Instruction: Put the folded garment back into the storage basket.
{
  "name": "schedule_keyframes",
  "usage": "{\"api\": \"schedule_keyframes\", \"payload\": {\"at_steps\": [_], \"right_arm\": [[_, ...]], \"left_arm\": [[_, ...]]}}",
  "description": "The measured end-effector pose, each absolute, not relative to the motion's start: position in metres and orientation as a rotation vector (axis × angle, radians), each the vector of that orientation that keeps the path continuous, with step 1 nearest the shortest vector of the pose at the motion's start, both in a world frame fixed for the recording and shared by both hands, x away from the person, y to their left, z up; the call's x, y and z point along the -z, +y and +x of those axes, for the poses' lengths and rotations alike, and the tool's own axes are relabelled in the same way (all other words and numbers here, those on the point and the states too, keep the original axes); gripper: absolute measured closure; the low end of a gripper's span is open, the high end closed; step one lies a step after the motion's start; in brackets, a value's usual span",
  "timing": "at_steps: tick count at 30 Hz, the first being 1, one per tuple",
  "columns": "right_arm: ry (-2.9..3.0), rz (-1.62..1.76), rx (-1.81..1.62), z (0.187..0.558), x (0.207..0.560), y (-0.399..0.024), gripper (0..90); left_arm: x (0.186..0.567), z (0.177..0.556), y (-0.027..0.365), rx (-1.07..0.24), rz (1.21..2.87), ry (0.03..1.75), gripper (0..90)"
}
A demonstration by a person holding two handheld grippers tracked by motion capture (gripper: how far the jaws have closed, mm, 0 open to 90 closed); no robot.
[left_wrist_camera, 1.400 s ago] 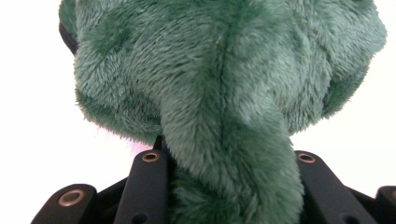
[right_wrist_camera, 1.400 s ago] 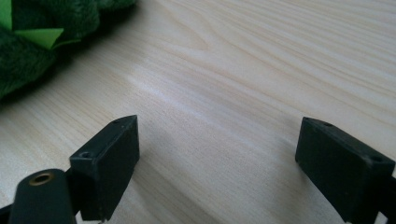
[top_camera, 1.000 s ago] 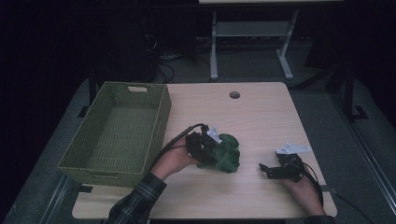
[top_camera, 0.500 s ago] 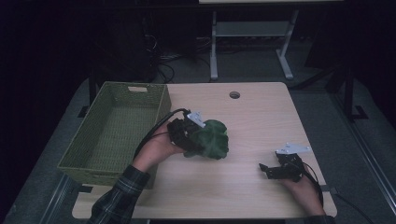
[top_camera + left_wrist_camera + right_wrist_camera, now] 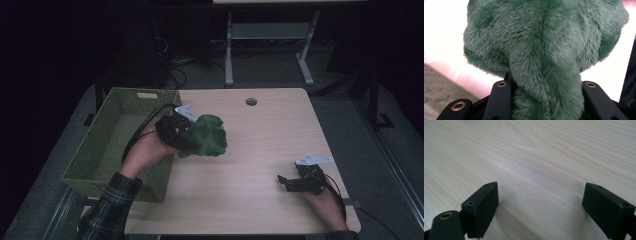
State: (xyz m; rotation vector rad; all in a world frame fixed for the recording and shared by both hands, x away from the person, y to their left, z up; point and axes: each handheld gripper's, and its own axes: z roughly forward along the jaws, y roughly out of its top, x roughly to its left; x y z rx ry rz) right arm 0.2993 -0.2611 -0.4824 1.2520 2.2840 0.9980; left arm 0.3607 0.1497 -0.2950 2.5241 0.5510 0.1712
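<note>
In the left gripper view the green plush toy [image 5: 544, 50] runs off the top edge and swells over the jaws, so the pads and whatever lies past them are covered by fur. What kind of toy it is cannot be told from here. Beyond the fingers the background is washed out white and smeared.

From above, the left gripper [image 5: 182, 132] is half buried behind the toy; its fingertips are hidden.

The right gripper [image 5: 287, 182] is small and dark from above, its jaws hard to make out. In its own view the right-hand finger [image 5: 609, 210] is cut by the picture's edge.

The green basket [image 5: 95, 155] has its near corner covered by the person's sleeve [image 5: 112, 200].
</note>
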Motion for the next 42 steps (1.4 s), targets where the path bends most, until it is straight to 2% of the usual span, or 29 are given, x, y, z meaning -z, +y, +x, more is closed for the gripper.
{"api": "schedule_keyframes", "payload": {"at_steps": [21,31,42], "right_arm": [[2.283,1.251,-0.998,0.299,0.482,-0.261,13.2],[2.283,1.248,-0.999,0.299,0.483,-0.261,13.2],[2.283,1.248,-0.999,0.299,0.483,-0.261,13.2]], "left_arm": [[0.278,0.365,0.247,-0.306,2.406,0.908,60.5],[0.295,0.369,0.286,-0.342,2.354,1.090,60.1],[0.324,0.374,0.309,-0.378,2.354,1.169,59.4]]}}
